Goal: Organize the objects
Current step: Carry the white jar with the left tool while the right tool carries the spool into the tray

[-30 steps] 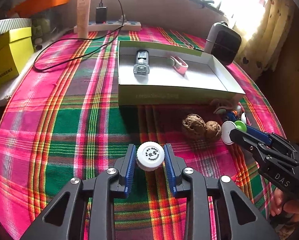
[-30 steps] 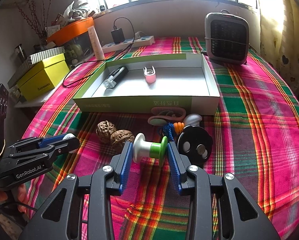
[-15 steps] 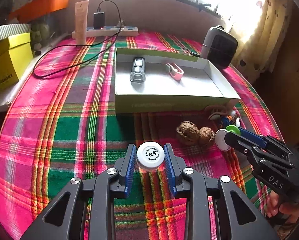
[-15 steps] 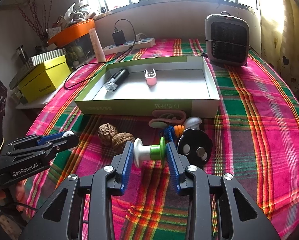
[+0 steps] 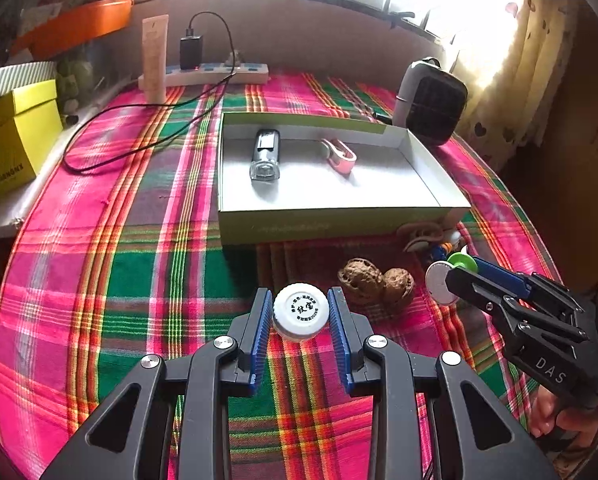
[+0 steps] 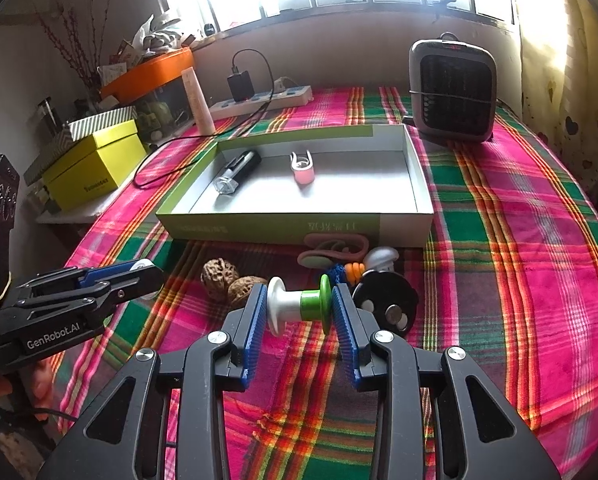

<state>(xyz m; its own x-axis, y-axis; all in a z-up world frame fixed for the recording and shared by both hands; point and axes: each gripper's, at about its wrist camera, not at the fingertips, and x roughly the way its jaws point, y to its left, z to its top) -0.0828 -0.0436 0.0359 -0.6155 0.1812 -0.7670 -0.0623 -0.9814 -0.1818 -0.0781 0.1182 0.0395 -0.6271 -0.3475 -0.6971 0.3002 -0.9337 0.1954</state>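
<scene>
My left gripper (image 5: 299,300) is shut on a small bottle with a white printed cap (image 5: 300,310), low over the plaid cloth; the bottle's body is hidden under the cap. My right gripper (image 6: 299,296) is shut on a white and green spool (image 6: 299,304), gripped end to end and lying crosswise. From the left wrist view, the right gripper (image 5: 455,276) and the spool (image 5: 443,280) are at the right. The left gripper (image 6: 147,272) shows at the left of the right wrist view. Beyond both stands an open green and white box (image 6: 267,228), holding a small flashlight (image 6: 235,172) and a pink clip (image 6: 302,168).
Two walnuts (image 6: 231,280) lie just ahead of the grippers. A black disc (image 6: 387,304), a pink band (image 6: 335,244) and small beads sit by the box front. A grey heater (image 6: 451,92), a power strip with cable (image 6: 259,102) and a yellow box (image 6: 95,164) stand further back.
The right jaws have closed slightly on the spool. The table has slid a little down in the left wrist view. Both grips hold as before.
</scene>
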